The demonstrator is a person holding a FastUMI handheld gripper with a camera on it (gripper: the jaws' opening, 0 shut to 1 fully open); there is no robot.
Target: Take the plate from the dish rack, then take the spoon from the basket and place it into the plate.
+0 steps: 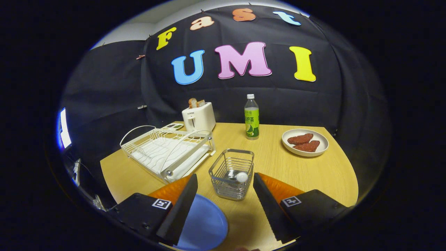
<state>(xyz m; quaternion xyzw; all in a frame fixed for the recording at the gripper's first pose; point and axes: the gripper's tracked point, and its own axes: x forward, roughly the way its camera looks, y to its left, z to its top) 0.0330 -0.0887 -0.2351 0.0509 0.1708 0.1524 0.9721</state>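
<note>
1. Right up close, the tool (224,181) has its two fingers spread wide with nothing between them but bare desk; they look like flat, ridged wedges, and their back ends run out of view.
2. Biggest thing going is the desk (313,177), light wood grain with a smooth top and a rounded far corner.
3. Dish rack (167,150) is next: white wire, boxy, with curved hoop ends and a ribbed white tray under it. It sits beyond the left finger, and I see no plate standing in its slots.
4. Blue plate (205,226) lies flat on the desk just beside the left finger, smooth and round. That finger covers part of it, and its near rim is cut off.
5. Basket (231,172) is shiny wire mesh, squarish with rounded corners, sitting just ahead of the fingers and roughly centred between them.
6. Spoon (240,177) is inside the basket, only a small white rounded end is easy to see through the wires; the rest is hard to make out.
7. Further back: a white toaster (198,118) with bread sticking out, touching or just behind the rack, can't tell which.
8. Clear bottle (251,116) with a green label stands upright near the middle back.
9. White dish (305,142) with two reddish-brown rough pieces sits off to the right, well apart from the basket.
</note>
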